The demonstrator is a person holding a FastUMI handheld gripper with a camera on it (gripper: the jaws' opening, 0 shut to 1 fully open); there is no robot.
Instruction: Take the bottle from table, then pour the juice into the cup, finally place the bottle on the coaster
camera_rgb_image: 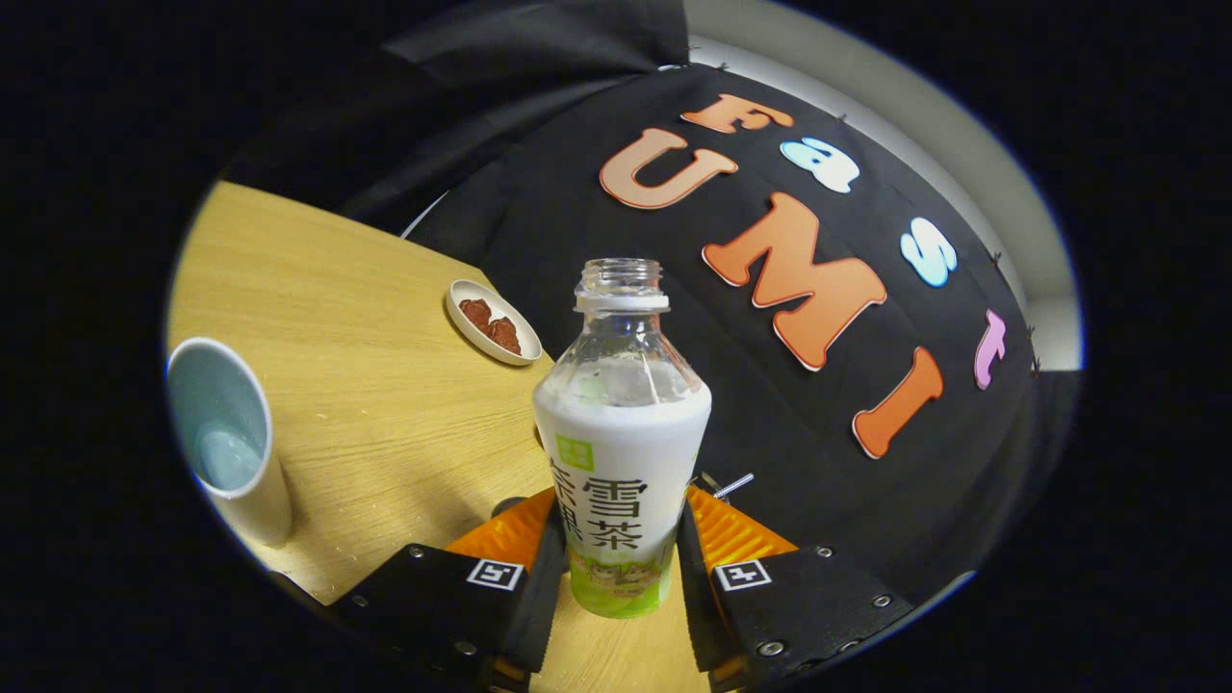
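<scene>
An uncapped clear bottle (621, 452) with a white and green label stands between my fingers, and my gripper (621, 553) is shut on its lower body with both pads pressing the label. The liquid in it looks milky white and reaches up to the shoulder. A pale blue cup (226, 438) with a white outside stands on the wooden table (385, 385), to the left of the fingers and apart from the bottle. The view is tilted, so table and cup lean.
A small white dish (493, 320) with brown pieces of food sits on the table beyond the bottle, near the table's far edge. The black cloth wall rises right behind that edge. A thin silvery rod (733, 485) pokes out beside the right finger.
</scene>
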